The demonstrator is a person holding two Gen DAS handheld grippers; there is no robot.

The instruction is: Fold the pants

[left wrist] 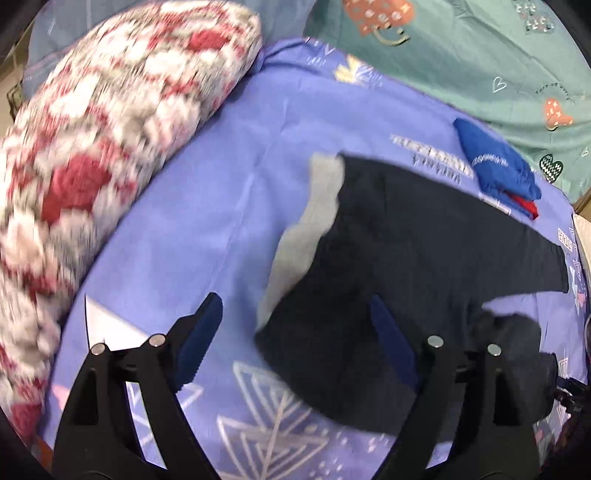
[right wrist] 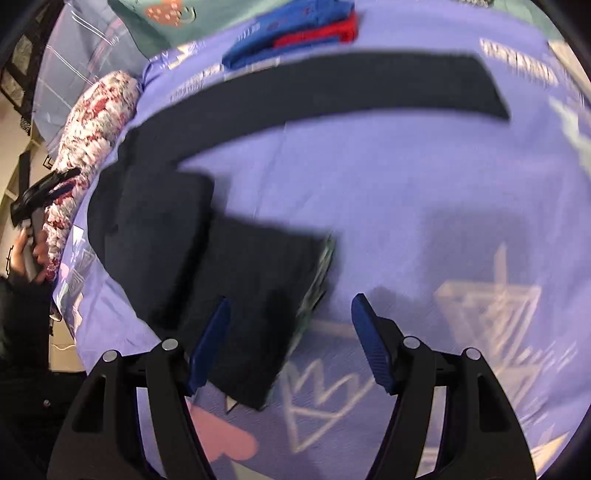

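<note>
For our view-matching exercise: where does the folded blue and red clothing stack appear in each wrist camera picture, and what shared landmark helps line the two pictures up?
Left wrist view: the folded blue and red clothing stack sits upper right, just beyond the dark pants.
Right wrist view: the stack lies at the top centre, above the outstretched pant leg.
Shared landmark: the red and white patterned blanket, left in both.

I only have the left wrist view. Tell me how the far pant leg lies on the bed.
Observer: One leg of the pants stretches out flat, its cuff lying clear of the rest.
Operator: Report the other leg.
Observer: It is folded back on itself, near the right gripper.
Operator: State the right jaws.
Observer: Open, holding nothing.
Operator: Say where my gripper shows.
Observer: The left gripper shows beside the floral pillow.
</note>
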